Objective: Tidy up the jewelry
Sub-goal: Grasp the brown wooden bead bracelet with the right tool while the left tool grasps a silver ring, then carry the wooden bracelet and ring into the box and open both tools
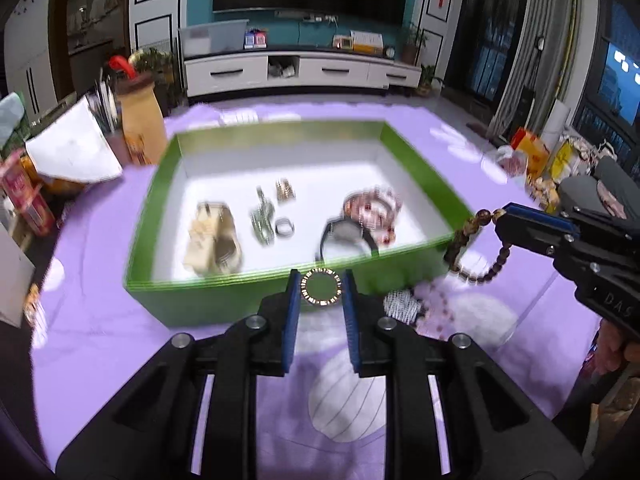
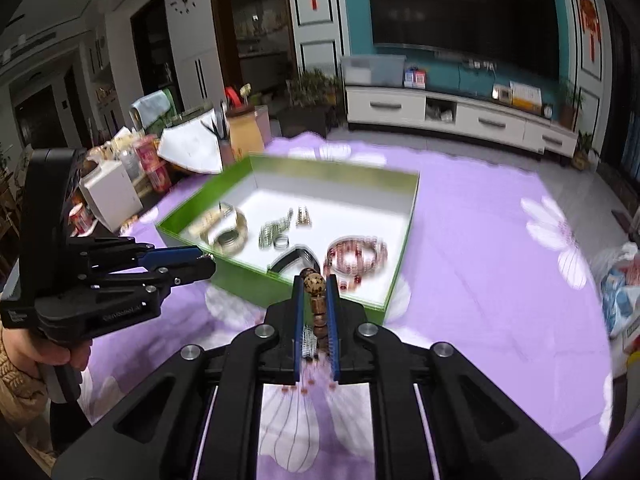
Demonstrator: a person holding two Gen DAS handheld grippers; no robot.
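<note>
Clutter along the far-left edge of the purple cloth (image 1: 100, 320): yellow vase (image 1: 142, 120), white paper (image 1: 72, 148), red cartons (image 1: 24, 196). More bags on the far right (image 1: 540, 160). Nothing stands between the grippers and the box.

Green box (image 1: 160, 208), white inside, open top. Holds pale bangles (image 1: 214, 240), silver clips (image 1: 264, 216), small ring (image 1: 285, 226), black bracelet (image 1: 344, 236), red bead bracelets (image 1: 372, 208).

Left gripper (image 1: 321, 288) clenched on a gold ring (image 1: 322, 287), held above the box's near wall. Right gripper (image 2: 315, 292) clamped on brown beads (image 2: 314, 284), strand hanging off the box's near right corner (image 1: 480, 264). A white mesh piece (image 1: 402, 304) and pink beads (image 1: 434, 300) lie on the cloth just beside the near wall.

Cloth to the right of the box is open.
</note>
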